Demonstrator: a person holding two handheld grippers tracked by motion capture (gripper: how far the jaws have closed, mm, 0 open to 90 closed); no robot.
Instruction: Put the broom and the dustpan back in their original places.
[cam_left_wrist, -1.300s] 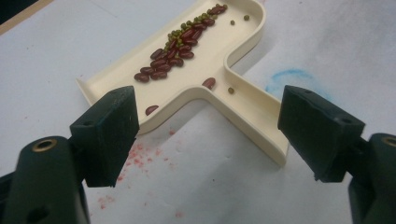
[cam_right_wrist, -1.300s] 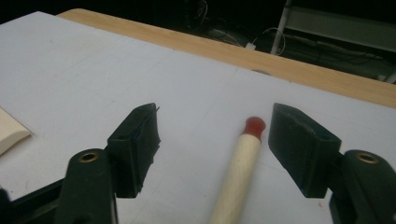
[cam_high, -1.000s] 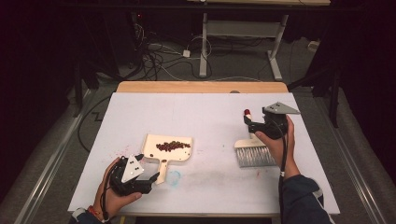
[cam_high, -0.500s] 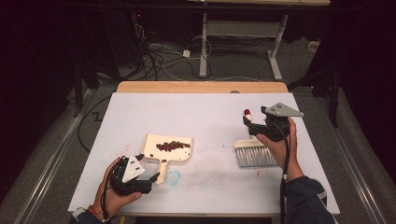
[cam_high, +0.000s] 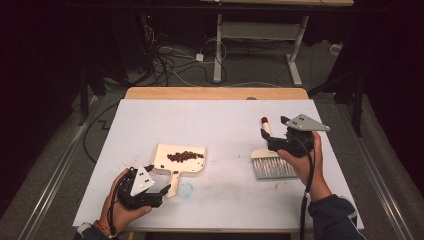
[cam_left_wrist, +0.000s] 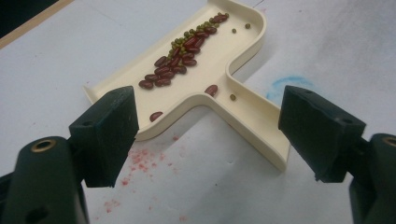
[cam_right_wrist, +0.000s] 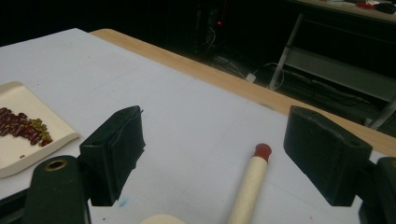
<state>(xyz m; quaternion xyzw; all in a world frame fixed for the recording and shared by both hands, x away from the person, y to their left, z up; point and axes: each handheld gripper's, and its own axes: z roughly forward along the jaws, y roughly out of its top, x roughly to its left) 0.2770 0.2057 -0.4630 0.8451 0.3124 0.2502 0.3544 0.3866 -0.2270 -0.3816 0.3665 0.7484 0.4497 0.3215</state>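
A cream dustpan (cam_high: 180, 161) (cam_left_wrist: 212, 65) lies left of the table's middle, with a row of red and green beans (cam_high: 184, 156) (cam_left_wrist: 180, 51) (cam_right_wrist: 21, 124) in it. Its short handle (cam_left_wrist: 254, 116) points toward my left gripper (cam_high: 159, 191) (cam_left_wrist: 208, 135), which stands open just short of the handle's end, touching nothing. At the right lies a small brush (cam_high: 272, 161) with grey bristles and a cream, red-tipped handle (cam_high: 266, 127) (cam_right_wrist: 246, 186). My right gripper (cam_high: 267, 136) (cam_right_wrist: 212, 149) stands open above that handle, which lies between the jaws, untouched.
The white table cover (cam_high: 220, 120) bears a blue smudge (cam_high: 186, 190) (cam_left_wrist: 289, 86) beside the dustpan handle and red specks (cam_left_wrist: 144, 161) near my left gripper. A wooden edge (cam_high: 215, 93) runs along the far side. Cables and desk legs (cam_high: 295, 50) stand beyond it.
My right gripper has shifted slightly over the brush handle. The left gripper, dustpan and brush lie as before.
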